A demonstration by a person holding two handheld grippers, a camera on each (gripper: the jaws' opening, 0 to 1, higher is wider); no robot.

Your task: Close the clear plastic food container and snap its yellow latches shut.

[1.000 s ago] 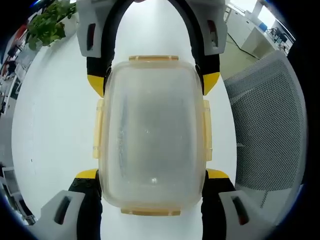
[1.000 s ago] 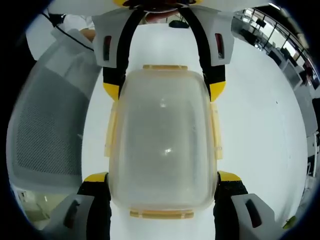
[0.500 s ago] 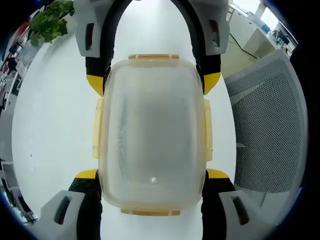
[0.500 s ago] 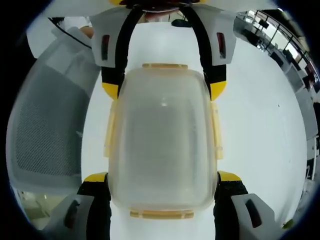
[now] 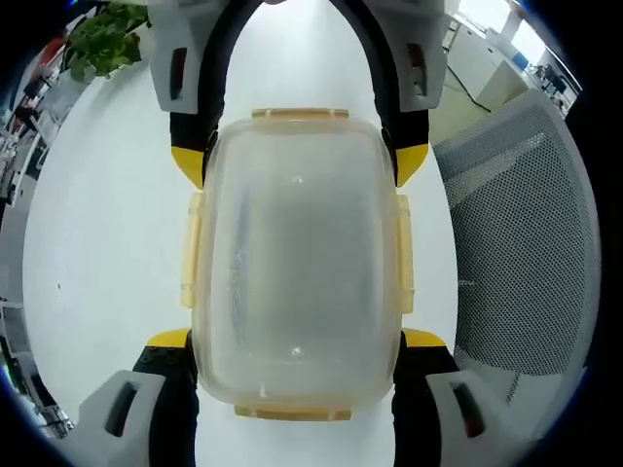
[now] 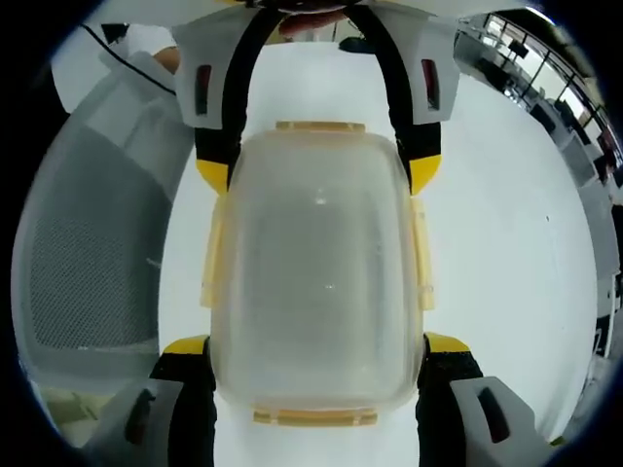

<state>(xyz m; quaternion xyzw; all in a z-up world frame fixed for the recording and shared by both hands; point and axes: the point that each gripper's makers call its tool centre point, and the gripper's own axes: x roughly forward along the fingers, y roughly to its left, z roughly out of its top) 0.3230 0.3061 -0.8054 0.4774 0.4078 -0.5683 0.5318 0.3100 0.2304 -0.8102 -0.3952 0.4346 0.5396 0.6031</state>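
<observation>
Our container (image 5: 295,263) sits on the white table (image 5: 107,253) with its lid already on, squarely between both sets of tongs. In the left gripper view the left tongs (image 5: 295,341) straddle one short end, a yellow-tipped jaw on either side of the box, while the right tongs (image 5: 300,165) reach in from the top of that view and straddle the far end the same way. The right gripper view mirrors this: right tongs (image 6: 315,345) at the near end of the container (image 6: 316,268), left tongs (image 6: 317,170) at the far end. Both pairs stand spread wide around the box. Whether their tips press on its walls, we cannot tell.

The yellow latches (image 5: 403,255) run along all four edges of the lid, long ones on the sides and short ones at the ends. We cannot tell from above whether they are folded down and snapped or only resting loose, so we judge the latching as the step in hand.

What could go wrong: the box is light and the table smooth, so a push on one latch without the other tongs bracing the far side could slide or tip it. Pressing one side hard first could also lift the lid at the opposite edge. A mesh chair (image 5: 516,243) stands just beside the table.
</observation>
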